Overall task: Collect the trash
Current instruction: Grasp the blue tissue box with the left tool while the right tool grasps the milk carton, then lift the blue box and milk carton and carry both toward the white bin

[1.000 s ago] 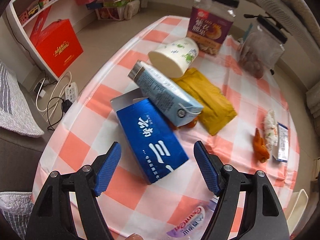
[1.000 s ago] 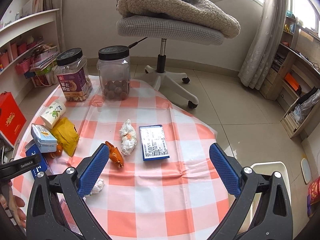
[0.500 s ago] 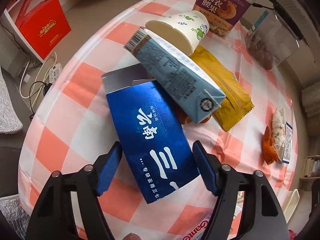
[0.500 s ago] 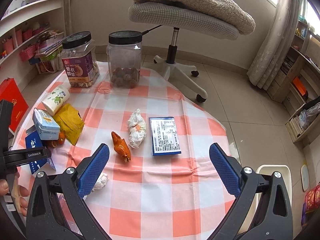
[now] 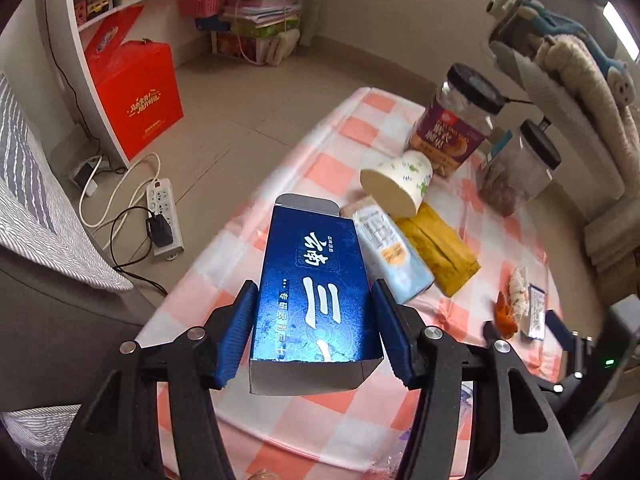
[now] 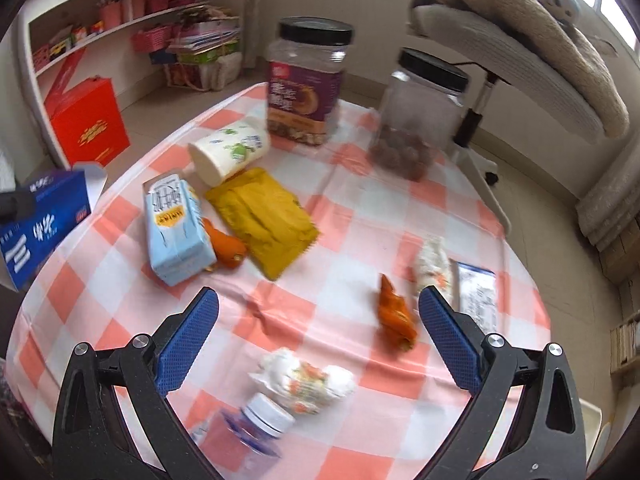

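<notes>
Left gripper [image 5: 314,330]: jaws pinching the blue box [image 5: 316,288] by its two long sides, up off the worktop [image 5: 332,148].
Blue box: long way points straight out from the jaws, open flap at the far end, open near end too. Looks empty, so likely light and easy to squash.
Right gripper [image 6: 318,330]: jaws spread wide, holding nothing, above the near edge of the worktop.
Next trash for the right gripper: crumpled white wrapper [image 6: 306,380] and small bottle [image 6: 256,424], both low between the jaws at the near edge. Nearer to this gripper than to the left one.
Orange scrap [image 6: 394,318]: just inside the right jaw.
Milk carton [image 6: 176,228]: lying down toward the left edge, long way pointing to the far edge.
Yellow packet [image 6: 264,220]: flat, just beside the carton.
Paper cup [image 6: 228,154]: tipped on its side, nothing inside to see.
Purple-label jar [image 6: 306,84]: at the far edge, lid on, snacks inside.
Clear jar [image 6: 418,116]: beside it, lid on, dark round bits at the bottom.
Trash bin: cannot tell which thing it is.
</notes>
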Motion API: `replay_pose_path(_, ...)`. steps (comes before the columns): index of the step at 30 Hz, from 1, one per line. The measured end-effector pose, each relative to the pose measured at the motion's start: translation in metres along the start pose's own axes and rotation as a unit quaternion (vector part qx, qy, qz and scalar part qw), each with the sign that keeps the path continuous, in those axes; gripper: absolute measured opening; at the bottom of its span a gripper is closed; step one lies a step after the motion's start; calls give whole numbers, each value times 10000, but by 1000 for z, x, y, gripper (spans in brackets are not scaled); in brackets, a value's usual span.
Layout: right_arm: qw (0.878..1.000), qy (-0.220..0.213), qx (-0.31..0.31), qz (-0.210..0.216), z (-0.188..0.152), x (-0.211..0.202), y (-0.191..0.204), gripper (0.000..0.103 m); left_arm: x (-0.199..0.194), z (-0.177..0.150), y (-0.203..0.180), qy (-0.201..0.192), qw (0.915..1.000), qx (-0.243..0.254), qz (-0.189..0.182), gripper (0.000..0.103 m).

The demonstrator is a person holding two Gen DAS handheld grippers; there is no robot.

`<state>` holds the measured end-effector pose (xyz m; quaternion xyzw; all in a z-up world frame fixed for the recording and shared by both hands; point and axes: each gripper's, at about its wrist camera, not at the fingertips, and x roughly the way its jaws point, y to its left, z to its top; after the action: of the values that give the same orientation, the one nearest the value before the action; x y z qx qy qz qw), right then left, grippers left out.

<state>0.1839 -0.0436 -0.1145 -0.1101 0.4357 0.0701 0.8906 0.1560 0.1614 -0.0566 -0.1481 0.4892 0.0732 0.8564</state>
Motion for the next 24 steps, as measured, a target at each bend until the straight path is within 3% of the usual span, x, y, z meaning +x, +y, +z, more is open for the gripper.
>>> replay_pose_path(3,9993,86,-242,261,14,14,31,96,-15,13,13,-97,9994,-203,-251,58)
replay_pose_path(7,9972,297,-348,586,35,32,60,96,-28,25,25,-334,9985,-335,-267,58)
replay_pose_path(13,9951,612,-535,572,55,66,94,93,-39,33,43,-521,9972,-493,-224,58)
replay_pose_path(16,9922,941,-447,687,56,85,98,72,-40,34,50,-525,9969,-543,-242,58)
replay_pose_path(17,9909,1032,-417,756,56,90,100,61,-40,34,52,-520,9967,-564,-248,58)
replay_pose_path(20,9913,1011,-257,805,54,90,99,54,-38,35,56,-489,9966,-611,-256,58)
replay_pose_path(24,9926,807,79,901,57,74,85,53,-35,34,58,-461,9967,-618,-257,58)
